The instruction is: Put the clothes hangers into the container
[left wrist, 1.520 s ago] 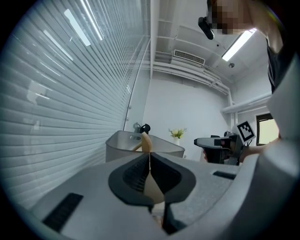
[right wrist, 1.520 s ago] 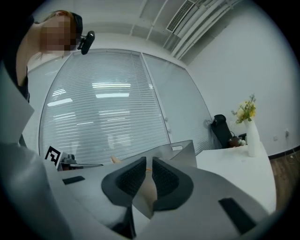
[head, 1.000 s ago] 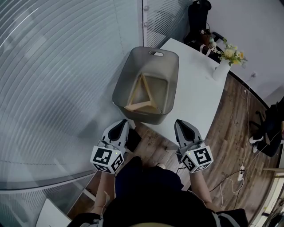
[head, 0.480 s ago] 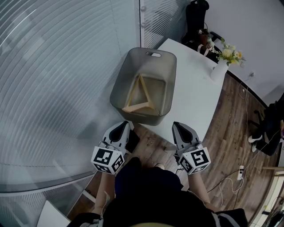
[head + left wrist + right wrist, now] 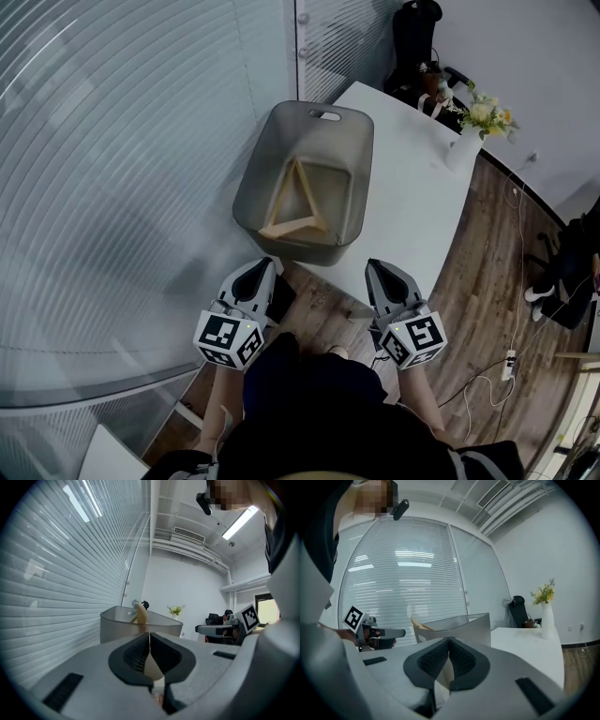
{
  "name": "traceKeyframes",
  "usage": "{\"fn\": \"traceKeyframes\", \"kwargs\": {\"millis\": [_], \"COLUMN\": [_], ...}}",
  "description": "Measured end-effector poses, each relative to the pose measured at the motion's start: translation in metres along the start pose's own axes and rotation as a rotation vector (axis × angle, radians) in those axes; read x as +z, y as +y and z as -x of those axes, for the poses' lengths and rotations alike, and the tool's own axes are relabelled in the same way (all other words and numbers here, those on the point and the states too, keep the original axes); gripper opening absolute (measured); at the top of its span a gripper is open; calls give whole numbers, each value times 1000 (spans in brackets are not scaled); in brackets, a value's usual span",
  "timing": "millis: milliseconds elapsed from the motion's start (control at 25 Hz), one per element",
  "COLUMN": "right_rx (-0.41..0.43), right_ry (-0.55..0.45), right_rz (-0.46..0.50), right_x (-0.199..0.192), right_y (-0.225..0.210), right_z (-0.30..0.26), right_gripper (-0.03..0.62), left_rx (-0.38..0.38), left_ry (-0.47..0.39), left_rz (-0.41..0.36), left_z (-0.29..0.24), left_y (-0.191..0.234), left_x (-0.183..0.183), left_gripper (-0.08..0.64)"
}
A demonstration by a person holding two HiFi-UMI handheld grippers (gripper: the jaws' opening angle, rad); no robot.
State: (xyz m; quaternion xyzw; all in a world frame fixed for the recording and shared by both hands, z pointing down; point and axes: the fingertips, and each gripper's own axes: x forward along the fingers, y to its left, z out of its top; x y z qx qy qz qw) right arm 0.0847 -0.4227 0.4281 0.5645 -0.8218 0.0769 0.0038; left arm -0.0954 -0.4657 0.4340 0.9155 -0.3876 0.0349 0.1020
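Some pale wooden clothes hangers (image 5: 298, 202) are seen propped inside the grey plastic container (image 5: 258, 173), which is set at the corner of the white table (image 5: 412, 187). The left gripper (image 5: 255, 272) and right gripper (image 5: 380, 270) are held back from it, both clenched on nothing. Loading is judged done; another hanger would have to be found first.

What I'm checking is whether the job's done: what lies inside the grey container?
Wooden clothes hangers lie inside the grey container, forming a triangle on its floor. Their number cannot be told, and whatever lies under them is covered.
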Motion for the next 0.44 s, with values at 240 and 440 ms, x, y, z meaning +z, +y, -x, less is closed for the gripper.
{"fn": "traceKeyframes", "kwargs": {"millis": [240,440], "right_rx": [0,1], "right_ry": [-2,1], "right_rz": [-4,-9], "right_x": [0,-3], "right_y": [1,3], "right_z": [-1,-2], "right_gripper": [29,29], "left_rx": [-4,-6], "left_ry": [4,4], "left_rz": [1,0], "left_z": [0,1], "left_y": [1,1], "left_x": [-2,-5], "left_gripper": [15,14]}}
